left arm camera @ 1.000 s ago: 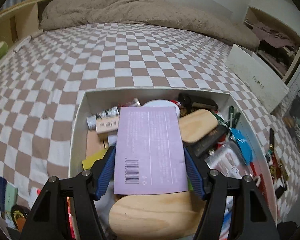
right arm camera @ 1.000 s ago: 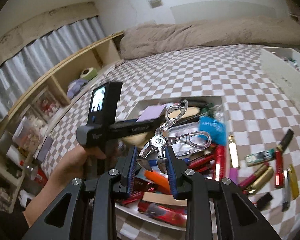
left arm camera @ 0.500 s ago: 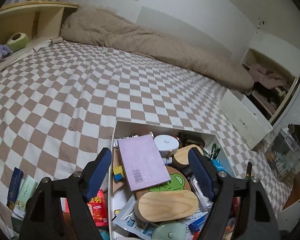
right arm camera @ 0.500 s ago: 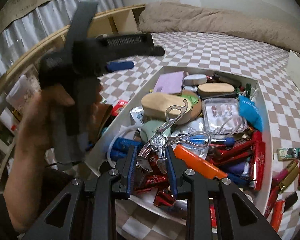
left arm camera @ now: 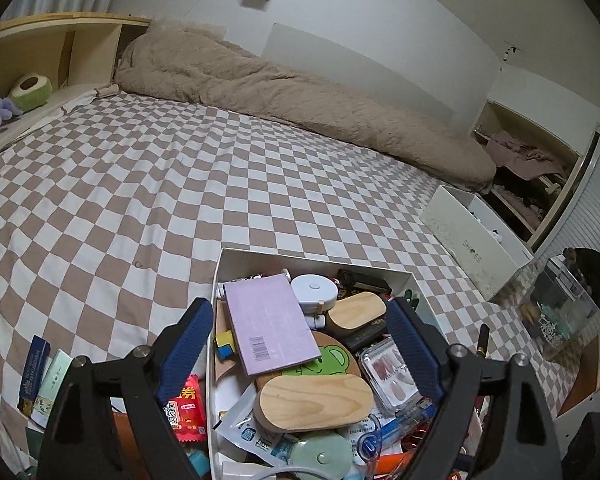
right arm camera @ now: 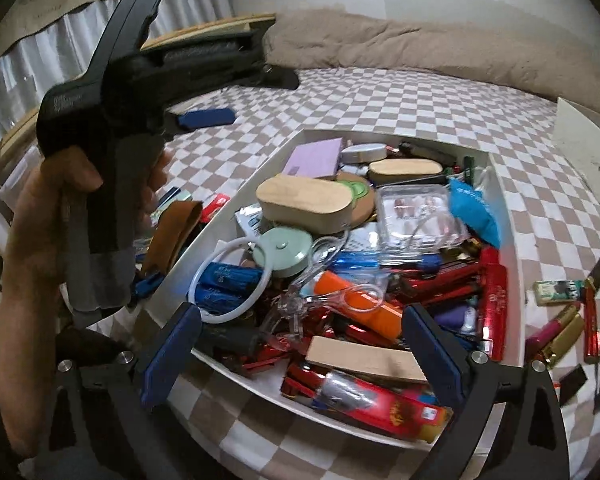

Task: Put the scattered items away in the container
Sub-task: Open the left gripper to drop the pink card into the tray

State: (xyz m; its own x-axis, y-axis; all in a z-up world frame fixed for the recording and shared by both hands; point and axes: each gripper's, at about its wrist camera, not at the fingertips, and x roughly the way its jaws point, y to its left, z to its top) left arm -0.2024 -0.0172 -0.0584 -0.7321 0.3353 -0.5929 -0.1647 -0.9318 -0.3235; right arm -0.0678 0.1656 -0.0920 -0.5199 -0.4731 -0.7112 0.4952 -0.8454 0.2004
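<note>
The white container (left arm camera: 316, 258) on the checked bed is heaped with items. A purple box (left arm camera: 268, 328) lies flat in its far left corner. My left gripper (left arm camera: 298, 308) hovers above it, jaws opening, nothing between the pads. My right gripper (right arm camera: 300, 314) hangs over the container's (right arm camera: 400, 139) near end, jaws opening wide. A silver scissor-handled tool (right arm camera: 320, 304) shows blurred on the pile between them, free of the pads. A person's hand (right arm camera: 40, 240) holds the left gripper at the left of the right wrist view.
Loose lipsticks and tubes (right arm camera: 560, 332) lie right of the container. A red packet (left arm camera: 186, 400), cards (left arm camera: 36, 372) and a brown pouch (right arm camera: 172, 232) lie on its left. A beige blanket (left arm camera: 300, 100) and a white shoe box (left arm camera: 472, 248) sit beyond.
My right gripper opened and let go of the silver tool, which dropped onto the pile. My left gripper released the purple box into the container, rose, drew back and spread wider.
</note>
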